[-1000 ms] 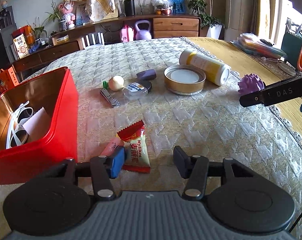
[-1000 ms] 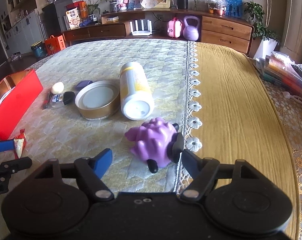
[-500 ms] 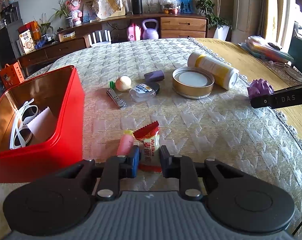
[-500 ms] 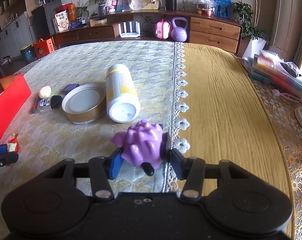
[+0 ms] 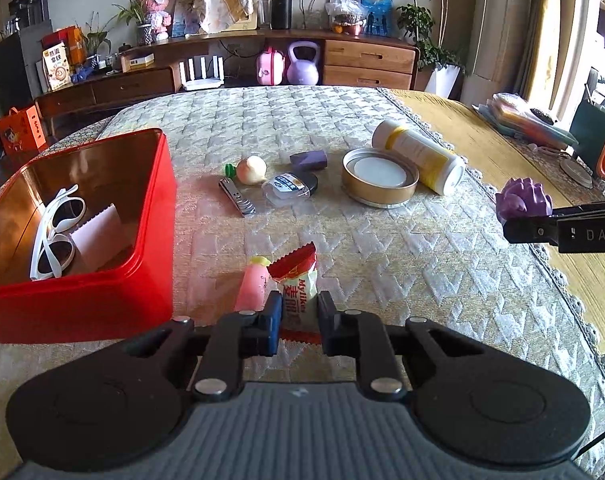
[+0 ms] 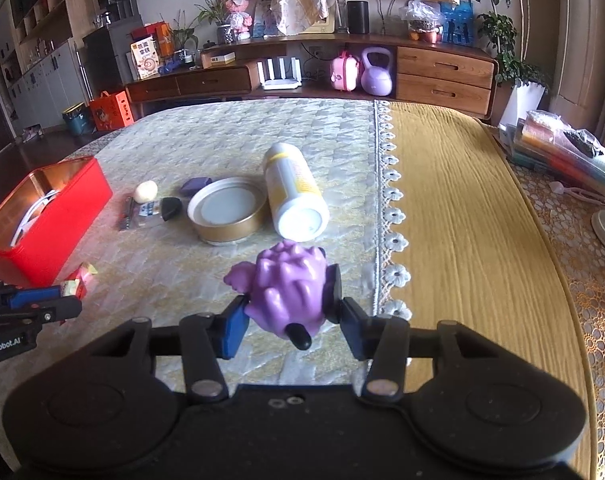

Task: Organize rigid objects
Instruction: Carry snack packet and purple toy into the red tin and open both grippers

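My left gripper [image 5: 298, 320] has a red and white snack packet [image 5: 296, 280] between its pads, which press on it as the jaws close. The packet lies on the quilted cloth beside a pink tube [image 5: 254, 284], close to the open red tin [image 5: 158, 240]. My right gripper [image 6: 290, 316] is shut on a purple spiky toy [image 6: 290, 280] and holds it just above the cloth near the lace border. In the left wrist view the toy [image 5: 522, 200] shows at the far right.
The red tin holds white sunglasses [image 5: 58, 236] and a white card. Mid-table lie a nail clipper [image 5: 236, 196], a pale ball [image 5: 252, 169], a clear small bottle [image 5: 290, 188], a purple block [image 5: 308, 160], a gold round lid [image 5: 379, 178] and a white-yellow bottle [image 5: 418, 156] on its side.
Both grippers went from open to shut: the left on the snack packet, the right on the purple toy. The right gripper has since lifted the toy a little.
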{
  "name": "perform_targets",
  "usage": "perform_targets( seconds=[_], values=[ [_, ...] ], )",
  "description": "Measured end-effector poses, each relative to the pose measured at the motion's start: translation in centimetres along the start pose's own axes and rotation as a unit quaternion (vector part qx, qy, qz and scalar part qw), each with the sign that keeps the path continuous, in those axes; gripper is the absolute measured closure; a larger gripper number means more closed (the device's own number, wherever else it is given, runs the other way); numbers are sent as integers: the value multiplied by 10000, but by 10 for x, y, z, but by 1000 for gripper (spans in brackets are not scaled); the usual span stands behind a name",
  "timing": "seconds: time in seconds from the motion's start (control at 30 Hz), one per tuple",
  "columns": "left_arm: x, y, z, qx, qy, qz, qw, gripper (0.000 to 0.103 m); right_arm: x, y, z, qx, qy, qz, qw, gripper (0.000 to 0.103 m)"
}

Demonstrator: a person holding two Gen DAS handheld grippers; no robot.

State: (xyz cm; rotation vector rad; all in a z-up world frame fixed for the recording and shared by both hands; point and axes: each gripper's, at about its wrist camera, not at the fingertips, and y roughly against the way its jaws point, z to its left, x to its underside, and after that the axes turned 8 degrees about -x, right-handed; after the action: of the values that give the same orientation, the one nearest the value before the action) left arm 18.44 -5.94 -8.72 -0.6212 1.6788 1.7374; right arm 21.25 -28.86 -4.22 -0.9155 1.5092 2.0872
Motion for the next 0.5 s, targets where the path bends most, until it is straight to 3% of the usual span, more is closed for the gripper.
perform_targets(
  seconds=[0.5],
  values=[
    [-13, 53, 22, -81, 209, -128, 9997, 85, -12, 35, 85, -583, 783, -29, 9952, 54]
  ],
)
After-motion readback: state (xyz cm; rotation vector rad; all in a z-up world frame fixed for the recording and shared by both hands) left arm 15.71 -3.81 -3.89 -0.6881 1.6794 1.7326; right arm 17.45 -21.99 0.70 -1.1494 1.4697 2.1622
